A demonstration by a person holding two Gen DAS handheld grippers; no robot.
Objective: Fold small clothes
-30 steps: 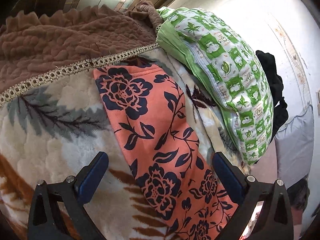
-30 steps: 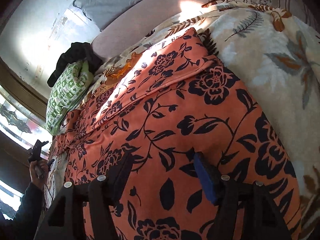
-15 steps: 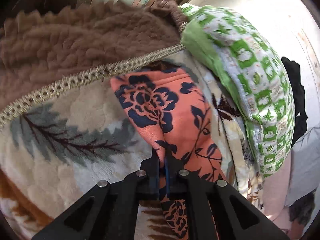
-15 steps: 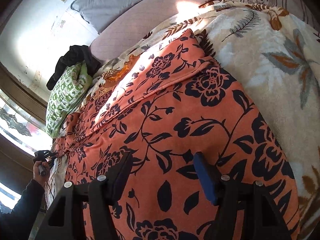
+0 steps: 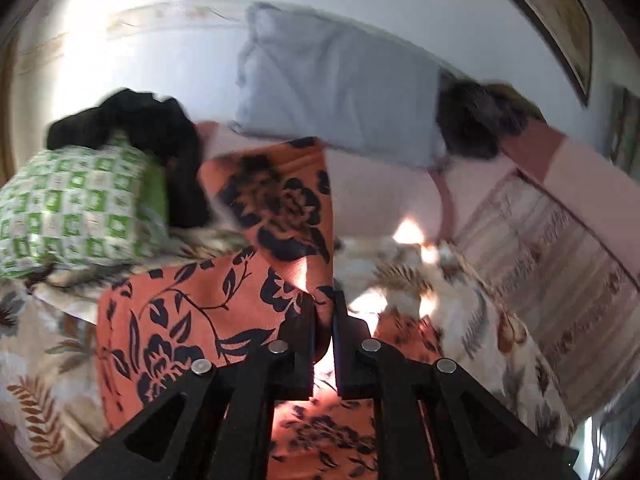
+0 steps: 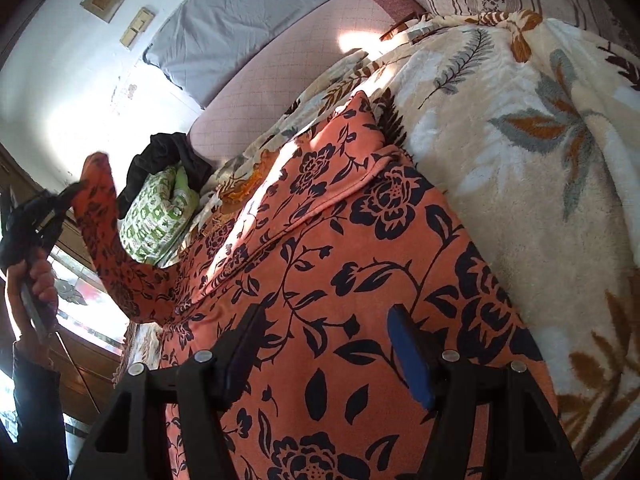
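An orange garment with dark flowers (image 6: 340, 240) lies spread on a cream leaf-print blanket (image 6: 520, 120). My left gripper (image 5: 324, 304) pinches one end of it (image 5: 280, 208) between its pads and holds that end in the air; its jaws are opening slightly with the cloth still between them. In the right wrist view the left gripper (image 6: 44, 216) sits at the far left in a person's hand (image 6: 36, 276), the lifted strip (image 6: 104, 240) hanging from it. My right gripper (image 6: 326, 320) hovers open just above the garment's near part, nothing between its fingers.
A green checked pillow (image 5: 72, 208) with black clothing (image 5: 140, 120) on it lies at the bed's far corner. A grey pillow (image 5: 340, 88) leans on the white wall above a pink sheet (image 5: 380, 200). A striped cover (image 5: 560, 260) lies at the right.
The left gripper closed on the garment's end, then lifted it and swung it across with a roll, so its view now faces the wall. The right gripper barely shifted.
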